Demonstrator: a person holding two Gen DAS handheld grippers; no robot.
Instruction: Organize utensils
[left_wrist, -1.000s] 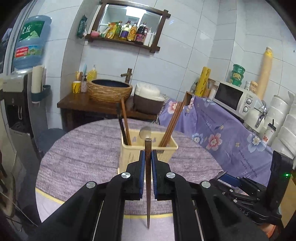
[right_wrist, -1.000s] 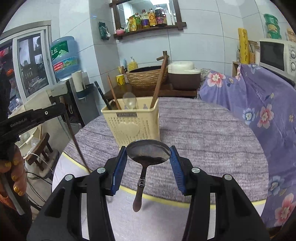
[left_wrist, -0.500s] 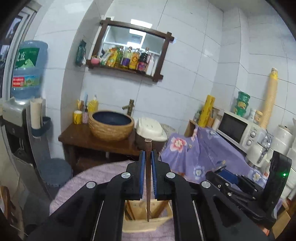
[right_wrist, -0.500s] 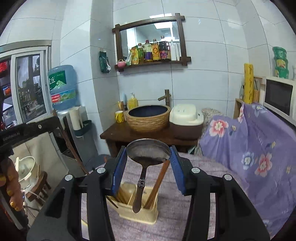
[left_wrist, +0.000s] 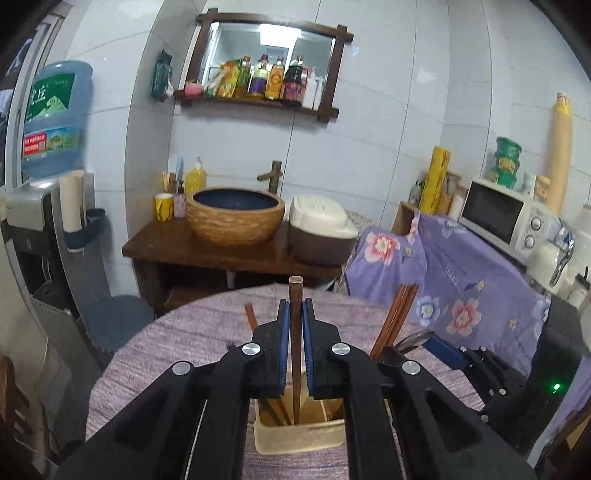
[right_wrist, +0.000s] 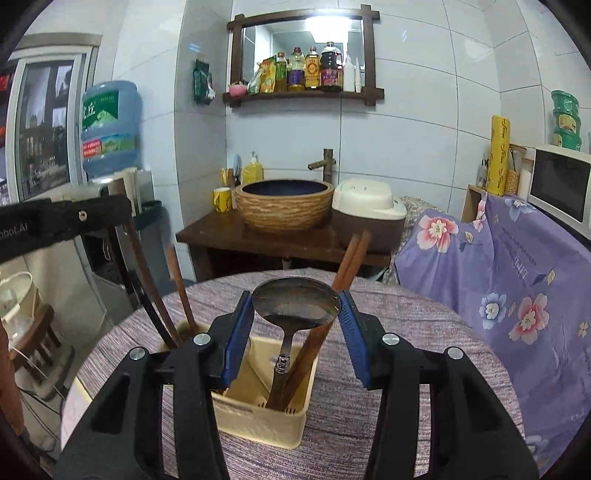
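Left tool (left_wrist: 294, 314): blue pads nearly together, clamped on a single dark brown wooden chopstick (left_wrist: 295, 354). Chopstick upright, top end above the pads, lower end down inside the cream plastic utensil caddy (left_wrist: 301, 437); whether it touched the bottom, impossible to tell.

Right tool (right_wrist: 295, 308): about half open, blue pads pressed against both edges of the round bowl of a dull metal ladle-spoon (right_wrist: 295, 304). Bowl level between the pads, handle hanging down into a middle compartment of the caddy (right_wrist: 258, 417), beside reddish-brown chopsticks (right_wrist: 351, 258) leaning out to the right.

Caddy upright on a round surface covered in a purple-grey woven cloth (right_wrist: 406, 369), close below both tools. More dark chopsticks (right_wrist: 181, 291) standing in its left compartment.

Beyond the surface: a woven-sided basin (right_wrist: 284, 205) on a dark wooden stand, a white-lidded rice cooker (right_wrist: 367, 218) next to it, and a purple floral cloth (right_wrist: 498, 273) draped to the right.
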